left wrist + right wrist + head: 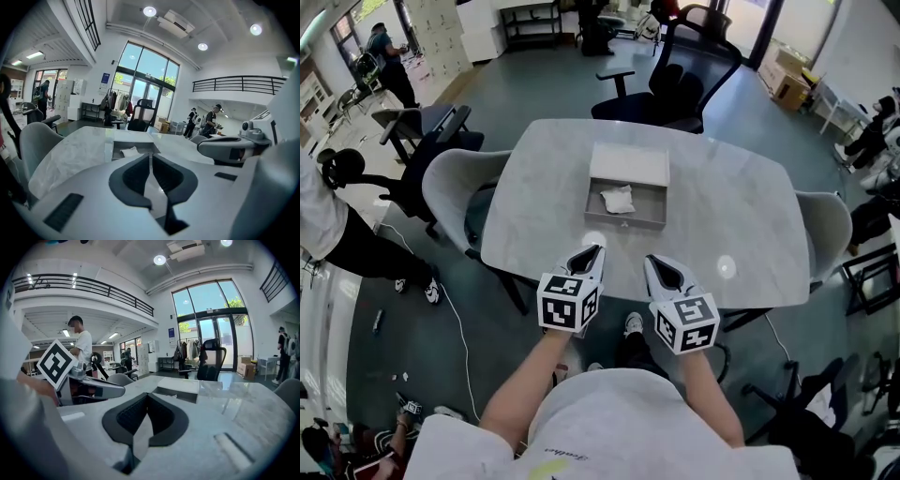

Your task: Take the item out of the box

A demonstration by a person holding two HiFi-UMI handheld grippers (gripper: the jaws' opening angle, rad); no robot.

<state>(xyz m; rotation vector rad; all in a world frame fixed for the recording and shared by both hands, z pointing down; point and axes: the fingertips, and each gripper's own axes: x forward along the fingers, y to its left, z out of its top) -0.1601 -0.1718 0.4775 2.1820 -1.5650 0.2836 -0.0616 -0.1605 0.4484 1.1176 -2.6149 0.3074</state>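
Looking down at the table (741, 216), I am seeing one grey box (624, 225) sitting open near its middle, a little toward the far side. A white lid (628, 164) is lying flat just behind the box, touching its far wall. One crumpled white item (617, 199) is resting on the box floor, slightly left of centre, and it is not filling the space; bare floor is showing around it on every side.

I am holding the left gripper (598, 248) and the right gripper (649, 260) side by side over the near edge of the table, both pointing toward the box and well short of it. Each one is showing its jaws pressed together with nothing between them.

Bare tabletop is lying between the gripper tips and the front wall of the box, and wide bare stretches are running to the left and right of the box.

Counting around the table, I am finding two grey chairs, one at the left edge (450, 178) and one at the right edge (830, 225), and one black office chair (675, 84) at the far edge.
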